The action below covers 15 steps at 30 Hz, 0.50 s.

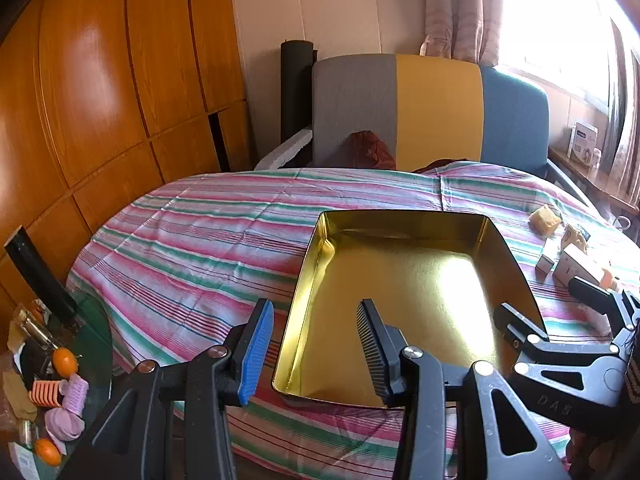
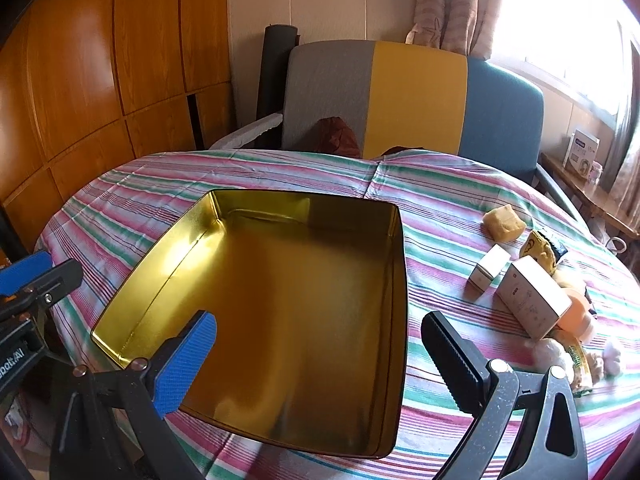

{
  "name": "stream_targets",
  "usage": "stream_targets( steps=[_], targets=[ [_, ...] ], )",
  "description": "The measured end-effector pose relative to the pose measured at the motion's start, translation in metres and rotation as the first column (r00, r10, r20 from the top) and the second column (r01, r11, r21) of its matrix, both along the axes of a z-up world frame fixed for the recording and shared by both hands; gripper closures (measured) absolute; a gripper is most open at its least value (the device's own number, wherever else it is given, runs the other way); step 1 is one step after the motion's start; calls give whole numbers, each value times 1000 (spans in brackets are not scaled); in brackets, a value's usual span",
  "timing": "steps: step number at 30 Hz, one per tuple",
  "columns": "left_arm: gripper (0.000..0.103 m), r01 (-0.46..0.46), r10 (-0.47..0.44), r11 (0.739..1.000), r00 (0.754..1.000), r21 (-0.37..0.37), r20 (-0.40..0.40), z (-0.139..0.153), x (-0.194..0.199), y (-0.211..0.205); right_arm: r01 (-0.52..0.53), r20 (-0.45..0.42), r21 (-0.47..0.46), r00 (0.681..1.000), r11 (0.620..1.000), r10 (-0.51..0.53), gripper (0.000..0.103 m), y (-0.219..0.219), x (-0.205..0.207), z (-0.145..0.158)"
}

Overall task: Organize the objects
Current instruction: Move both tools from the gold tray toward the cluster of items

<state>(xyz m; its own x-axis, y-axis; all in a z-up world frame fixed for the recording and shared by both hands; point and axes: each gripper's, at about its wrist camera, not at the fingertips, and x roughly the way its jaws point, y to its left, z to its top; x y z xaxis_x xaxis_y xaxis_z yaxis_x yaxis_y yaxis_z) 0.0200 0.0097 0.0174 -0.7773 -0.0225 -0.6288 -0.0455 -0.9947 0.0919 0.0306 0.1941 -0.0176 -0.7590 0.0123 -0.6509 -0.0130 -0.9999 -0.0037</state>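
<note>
L gripper [image 1: 316,348] part-open astride gold tin [image 1: 400,280] wall (pads not touching); R gripper [image 2: 320,348] wide open, empty.

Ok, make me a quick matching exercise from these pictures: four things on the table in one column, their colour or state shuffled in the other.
Things:
1. tin box
2. tablecloth
3. left gripper
4. larger carton

Descriptions:
A. white, lying right of the tin
B. gold inside, empty
C. straddling the tin's wall
D. pink, green and white stripes

Pairs: 1-B, 2-D, 3-C, 4-A

Both tongs angled down: left tongs [image 1: 316,354] part open, right tongs [image 2: 320,360] wide.
</note>
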Motion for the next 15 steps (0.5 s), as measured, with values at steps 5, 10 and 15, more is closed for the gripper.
stream_targets(
  steps=[5,10,15],
  targets=[
    [59,15,-15,1000,1000,-17,-4,1,2,6,10,-6,-5,1000,1000,-10,0,10,1,2],
    [59,35,-35,999,999,-16,6,1,-1,12,30,-11,-9,999,999,-30,0,24,0,6],
    [59,82,-83,996,996,32,34,0,-2,16,47,-5,12,999,999,-47,0,32,0,7]
  ],
)
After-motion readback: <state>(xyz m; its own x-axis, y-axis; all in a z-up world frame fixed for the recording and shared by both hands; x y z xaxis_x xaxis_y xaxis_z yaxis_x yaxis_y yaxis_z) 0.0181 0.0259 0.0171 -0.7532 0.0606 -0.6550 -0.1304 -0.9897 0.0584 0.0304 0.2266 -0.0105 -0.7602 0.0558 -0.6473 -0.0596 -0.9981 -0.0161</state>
